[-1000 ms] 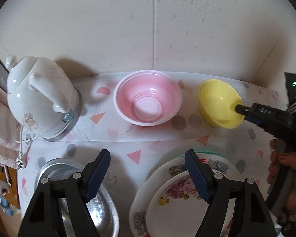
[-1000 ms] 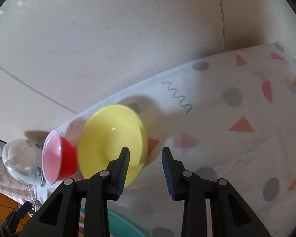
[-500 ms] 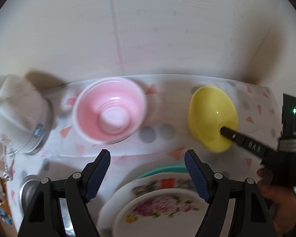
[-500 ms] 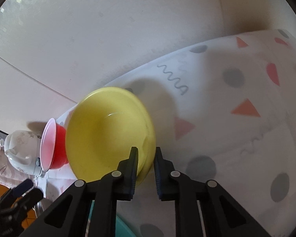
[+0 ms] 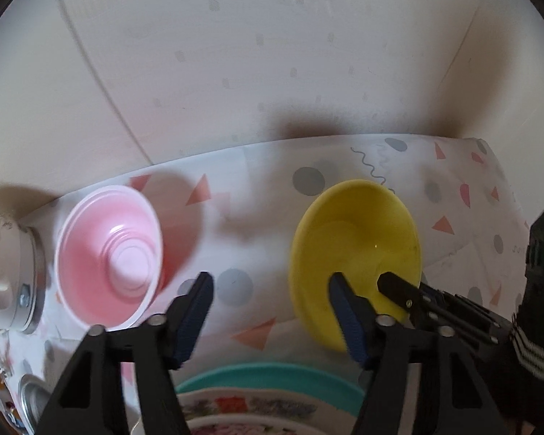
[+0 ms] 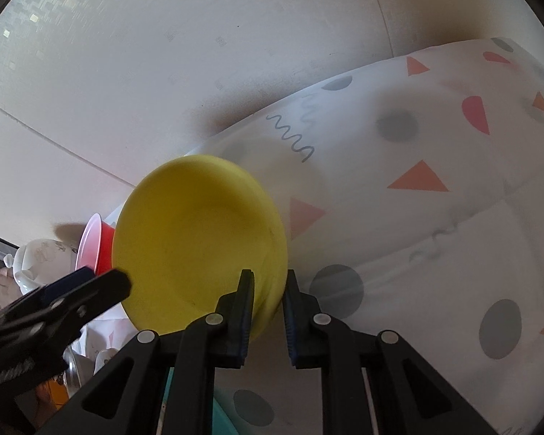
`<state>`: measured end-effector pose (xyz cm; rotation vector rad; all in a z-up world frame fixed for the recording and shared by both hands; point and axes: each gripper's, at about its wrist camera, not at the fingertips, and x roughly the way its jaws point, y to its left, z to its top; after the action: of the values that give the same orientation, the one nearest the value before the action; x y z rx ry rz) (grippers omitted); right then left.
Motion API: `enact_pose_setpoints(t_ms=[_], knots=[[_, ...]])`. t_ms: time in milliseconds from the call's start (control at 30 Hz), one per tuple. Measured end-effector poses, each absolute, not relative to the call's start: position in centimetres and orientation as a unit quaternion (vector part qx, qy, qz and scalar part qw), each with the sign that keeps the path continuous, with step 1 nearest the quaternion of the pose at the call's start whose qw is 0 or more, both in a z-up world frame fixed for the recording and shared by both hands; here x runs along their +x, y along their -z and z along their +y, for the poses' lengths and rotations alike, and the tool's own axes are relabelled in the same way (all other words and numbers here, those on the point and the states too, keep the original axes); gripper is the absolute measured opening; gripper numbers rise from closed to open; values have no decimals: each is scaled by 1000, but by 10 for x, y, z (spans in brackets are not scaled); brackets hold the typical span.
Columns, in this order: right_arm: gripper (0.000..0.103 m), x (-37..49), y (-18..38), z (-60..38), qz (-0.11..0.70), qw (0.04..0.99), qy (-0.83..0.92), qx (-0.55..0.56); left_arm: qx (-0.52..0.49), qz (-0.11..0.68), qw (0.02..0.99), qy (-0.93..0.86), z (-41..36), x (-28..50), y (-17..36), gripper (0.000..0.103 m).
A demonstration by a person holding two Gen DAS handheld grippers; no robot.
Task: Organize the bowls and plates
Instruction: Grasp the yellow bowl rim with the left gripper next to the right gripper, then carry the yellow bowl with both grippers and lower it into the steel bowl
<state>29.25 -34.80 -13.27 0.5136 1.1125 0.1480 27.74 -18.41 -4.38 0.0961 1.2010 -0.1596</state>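
A pale wall backs the surface (image 5: 272, 188), draped in a white cloth with coloured dots and triangles. On it sit the floral plates stacked on a teal plate (image 5: 268, 380) nearest me, and the pink bowl (image 5: 108, 257) at left. My right claw (image 6: 268, 311) pinches the tilted yellow bowl (image 6: 199, 243) by its rim, while my left claw (image 5: 268, 315) gapes wide, holding nothing.

Soft, even light w/ dark shadows on wall (image 5: 308, 72) behind. Heavy fisheye bend, black corners. Pink bowl (image 5: 108, 261) motion-blurred; no harsh glare.
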Motion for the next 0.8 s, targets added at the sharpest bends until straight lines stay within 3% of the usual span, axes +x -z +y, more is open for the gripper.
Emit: enact_pose_setpoints(t_ms=[67,133,333,800], knots=[[13,292,132,-345,523,817,-69,232,48,572,815,80,-188,281,50,49],[13,293,132,-343,524,817,-68,230,47,582,808,82,-191,283,57,32],[13,293,130,-342,519,821,-73,226,54,587,803,90,-197,283,64,12],[13,287,117,-336,515,823,-75,227,58,574,810,108,-195,275,52,11]])
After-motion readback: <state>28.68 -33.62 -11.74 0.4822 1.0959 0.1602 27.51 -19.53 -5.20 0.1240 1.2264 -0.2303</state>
